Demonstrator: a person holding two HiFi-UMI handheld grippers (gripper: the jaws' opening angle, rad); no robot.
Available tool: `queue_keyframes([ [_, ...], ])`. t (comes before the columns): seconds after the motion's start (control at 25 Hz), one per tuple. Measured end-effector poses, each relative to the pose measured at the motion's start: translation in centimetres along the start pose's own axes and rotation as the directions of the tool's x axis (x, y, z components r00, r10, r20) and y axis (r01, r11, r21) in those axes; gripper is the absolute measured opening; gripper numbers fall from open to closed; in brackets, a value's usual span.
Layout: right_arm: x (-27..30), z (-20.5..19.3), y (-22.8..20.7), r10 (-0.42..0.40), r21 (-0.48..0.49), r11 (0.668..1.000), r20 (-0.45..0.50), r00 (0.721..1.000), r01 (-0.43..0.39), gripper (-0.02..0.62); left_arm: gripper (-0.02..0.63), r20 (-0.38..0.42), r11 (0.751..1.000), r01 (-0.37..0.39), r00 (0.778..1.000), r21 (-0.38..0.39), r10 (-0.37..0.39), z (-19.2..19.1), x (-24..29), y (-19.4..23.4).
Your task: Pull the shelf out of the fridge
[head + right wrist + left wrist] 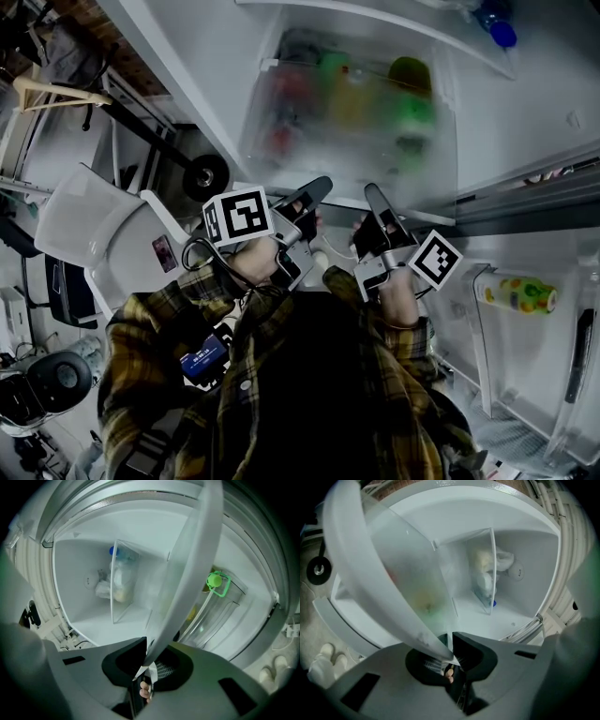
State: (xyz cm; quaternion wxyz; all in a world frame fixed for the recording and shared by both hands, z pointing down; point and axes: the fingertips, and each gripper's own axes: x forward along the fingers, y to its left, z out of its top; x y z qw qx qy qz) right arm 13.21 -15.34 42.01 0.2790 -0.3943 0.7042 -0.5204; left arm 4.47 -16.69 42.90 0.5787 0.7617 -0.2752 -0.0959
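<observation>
Two grippers: left gripper (317, 190) and right gripper (375, 197) are sitting side by side, near each other, both at the near edge of the shelf (349, 112).
Left jaws: in the left gripper view the left gripper (451, 652) is pinching the shelf (393, 583) rim, pads pressing on it.
Right jaws: in the right gripper view the right gripper (147, 662) is clamping the same rim of the shelf (197, 564), nearly closed around it.
Shelf place: it is sitting in the open fridge (534, 112) compartment, just beyond the gripper tips, with its near rim running between both pairs of jaws.
Shelf look: one frosted, see-through plastic panel with a thick, smooth white rim, looking tilted in both gripper views; green, red and yellow blurs are showing through it.
Marker cubes: two, white with black squares, left one (237, 216) and right one (436, 260).
Inner bin: one clear, straight-walled bin (483, 569) is standing deeper inside, with pale bagged contents I cannot identify.
Door: one yellowish bottle (517, 292) is lying in a clear door bin.
Sleeves: two plaid sleeves (159, 328) are reaching up to the grippers.
</observation>
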Motion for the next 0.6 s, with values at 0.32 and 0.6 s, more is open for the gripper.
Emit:
queue_keyframes([
  [0.32, -0.06, -0.08, 0.13, 0.000, 0.002, 1.000, -0.001, 1.000, 0.000, 0.048, 0.043, 0.003, 1.000, -0.006, 1.000, 0.004, 0.006, -0.02, -0.10, 0.02],
  [0.6, 0.20, 0.77, -0.13, -0.008, -0.006, 1.000, 0.014, 1.000, 0.008, 0.048, 0.043, -0.006, 1.000, -0.004, 1.000, -0.001, 0.004, 0.44, 0.59, -0.04],
])
